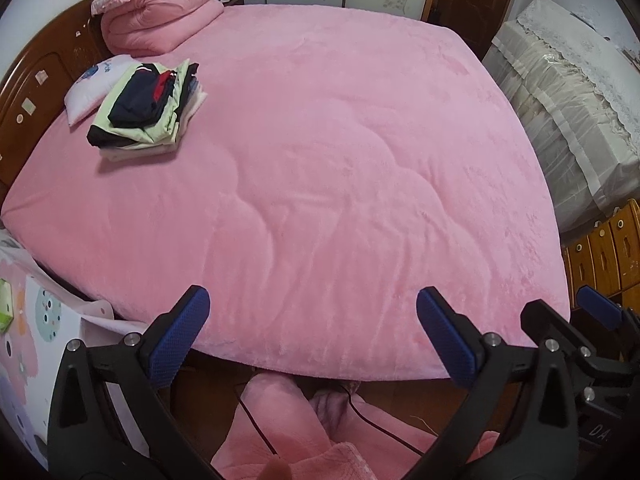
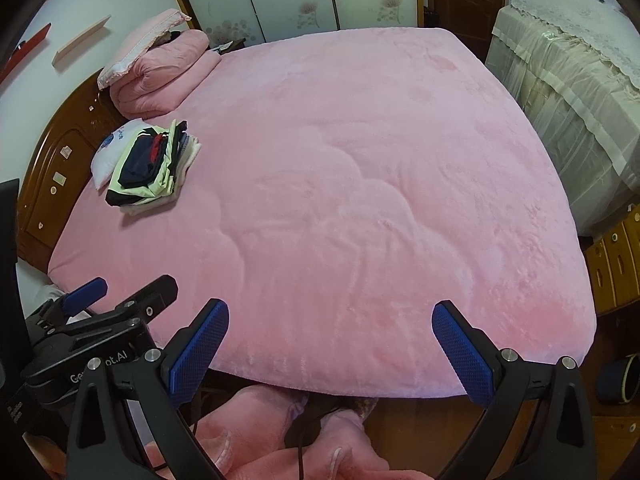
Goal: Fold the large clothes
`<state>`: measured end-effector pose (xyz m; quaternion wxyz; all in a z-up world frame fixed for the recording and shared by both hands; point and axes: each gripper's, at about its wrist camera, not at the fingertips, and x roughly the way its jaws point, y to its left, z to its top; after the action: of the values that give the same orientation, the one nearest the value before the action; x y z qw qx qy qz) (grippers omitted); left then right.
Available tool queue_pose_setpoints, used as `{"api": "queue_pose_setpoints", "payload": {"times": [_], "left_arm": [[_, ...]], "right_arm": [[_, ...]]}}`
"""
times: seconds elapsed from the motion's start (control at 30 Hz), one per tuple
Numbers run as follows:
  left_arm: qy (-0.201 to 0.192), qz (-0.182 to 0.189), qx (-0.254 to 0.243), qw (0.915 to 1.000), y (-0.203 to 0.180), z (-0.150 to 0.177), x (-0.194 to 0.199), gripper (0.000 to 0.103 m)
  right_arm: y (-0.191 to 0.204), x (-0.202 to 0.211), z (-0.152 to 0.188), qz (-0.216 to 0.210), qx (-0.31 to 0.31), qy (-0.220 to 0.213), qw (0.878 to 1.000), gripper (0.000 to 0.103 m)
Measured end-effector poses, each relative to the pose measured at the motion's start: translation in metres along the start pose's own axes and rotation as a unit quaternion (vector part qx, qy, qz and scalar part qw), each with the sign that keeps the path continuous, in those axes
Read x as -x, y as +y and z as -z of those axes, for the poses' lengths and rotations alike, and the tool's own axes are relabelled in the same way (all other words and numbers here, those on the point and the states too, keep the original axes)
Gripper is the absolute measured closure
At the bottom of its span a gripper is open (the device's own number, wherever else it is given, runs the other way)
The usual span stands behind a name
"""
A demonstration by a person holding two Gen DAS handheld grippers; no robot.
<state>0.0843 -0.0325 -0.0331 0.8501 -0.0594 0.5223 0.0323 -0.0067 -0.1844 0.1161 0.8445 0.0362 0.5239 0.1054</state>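
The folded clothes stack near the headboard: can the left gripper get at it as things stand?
Probably yes, with a long reach. The left gripper is open and empty at the bed's near edge; only bare pink blanket lies between it and the folded clothes stack.

Stack of folded clothes (image 1: 146, 114): lower layers covered by the dark garment on top; individual pieces cannot be told apart. Small white pillow (image 1: 88, 88): near half hidden beneath the stack; its print too small to read. Wooden headboard (image 1: 38, 80): cut off by the left picture edge. Lace-covered furniture (image 2: 568, 80): wrapped in cloth, kind unknown, cut by the right edge. Person's pink-clad legs (image 2: 280, 440): cropped at the bottom edge, partly behind the gripper arms. Lettering on the left gripper (image 2: 100, 368): partly obscured by a bolt.
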Motion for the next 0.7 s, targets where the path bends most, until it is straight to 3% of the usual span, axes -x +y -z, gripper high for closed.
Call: {"api": "queue_pose_setpoints", "payload": {"times": [0.7], "left_arm": [[-0.011, -0.004, -0.003, 0.9999, -0.0024, 0.0026, 0.0054, 0.001]], "right_arm": [[-0.0020, -0.0009, 0.0011, 0.004, 0.005, 0.002, 1.000, 0.000]]}}
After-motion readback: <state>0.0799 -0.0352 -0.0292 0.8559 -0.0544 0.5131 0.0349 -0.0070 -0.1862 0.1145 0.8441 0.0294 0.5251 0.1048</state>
